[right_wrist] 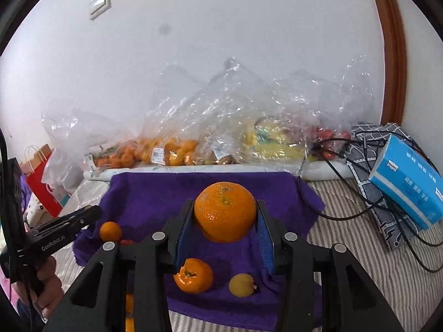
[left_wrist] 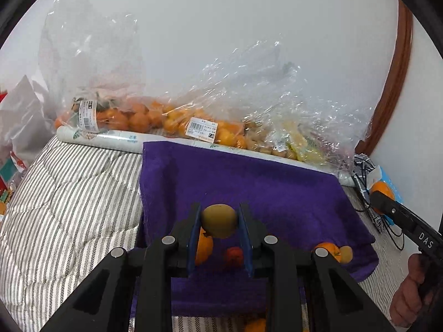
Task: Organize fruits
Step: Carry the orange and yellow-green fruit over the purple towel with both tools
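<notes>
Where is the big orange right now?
In the right wrist view the big orange sits clamped in the right claw, raised over the purple towel, above a smaller orange and a yellow fruit.

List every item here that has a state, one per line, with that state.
Left hand-held gripper: shut on the yellow-green fruit, held above the towel.
Right hand-held gripper: shut on the large orange, held above the towel.
Purple towel: spread flat on the striped bedding.
Small orange: loose on the towel.
Small yellow fruit: loose on the towel.
Fruit bags: lying along the wall.
</notes>
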{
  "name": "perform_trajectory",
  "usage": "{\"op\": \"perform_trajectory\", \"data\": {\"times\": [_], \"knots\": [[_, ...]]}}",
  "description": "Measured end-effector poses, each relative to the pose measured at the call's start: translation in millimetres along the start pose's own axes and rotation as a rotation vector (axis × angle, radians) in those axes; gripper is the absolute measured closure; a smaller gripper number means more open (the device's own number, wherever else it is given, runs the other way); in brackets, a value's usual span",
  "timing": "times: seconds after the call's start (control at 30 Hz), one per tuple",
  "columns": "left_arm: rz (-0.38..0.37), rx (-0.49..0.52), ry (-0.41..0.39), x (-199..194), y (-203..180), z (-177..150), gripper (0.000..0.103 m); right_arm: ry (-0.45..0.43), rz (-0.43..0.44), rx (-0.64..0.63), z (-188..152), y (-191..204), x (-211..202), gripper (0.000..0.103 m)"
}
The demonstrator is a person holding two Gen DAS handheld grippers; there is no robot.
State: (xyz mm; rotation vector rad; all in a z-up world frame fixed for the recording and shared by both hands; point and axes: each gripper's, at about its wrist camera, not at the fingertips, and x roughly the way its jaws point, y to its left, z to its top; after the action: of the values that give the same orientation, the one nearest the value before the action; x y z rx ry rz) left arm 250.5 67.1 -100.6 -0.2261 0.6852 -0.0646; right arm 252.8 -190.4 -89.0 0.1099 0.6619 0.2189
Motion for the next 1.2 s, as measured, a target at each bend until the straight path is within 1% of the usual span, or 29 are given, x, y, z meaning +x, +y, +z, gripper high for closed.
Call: {"op": "perform_trajectory", "data": {"times": [0.23,0.5,0.57,0.67,1.07,1.2], "knots": [[-0.005,-0.01,0.018,5.0,2.2,-1.6,0.078,0.048,0.004,0.031,-7.5,-6.6,14.0,0.061],[-0.012,-0.015,0.03,7.7,1.8,-3.1,0.078,0.079,0.004,0.011,-16.0,3.0,25.8,0.061],[-0.004,-0.014,0.03,8.7,1.7,-3.4,0.078,0.1,0.006,0.009,-19.2,5.1,32.1,0.061],[-0.012,-0.026,0.042,11.5,3.7,-3.8,0.078,0.118,0.01,0.018,-22.3,5.8,37.8,0.061],[-0.032,0.004,0.061,14.9,-7.1,-9.1,0.078,0.144,-0.001,0.001,-26.3,9.0,44.7,0.061],[-0.054,0.007,0.068,15.2,-10.2,-9.9,0.078,0.16,-0.001,0.002,-28.2,8.6,48.8,0.06]]}}
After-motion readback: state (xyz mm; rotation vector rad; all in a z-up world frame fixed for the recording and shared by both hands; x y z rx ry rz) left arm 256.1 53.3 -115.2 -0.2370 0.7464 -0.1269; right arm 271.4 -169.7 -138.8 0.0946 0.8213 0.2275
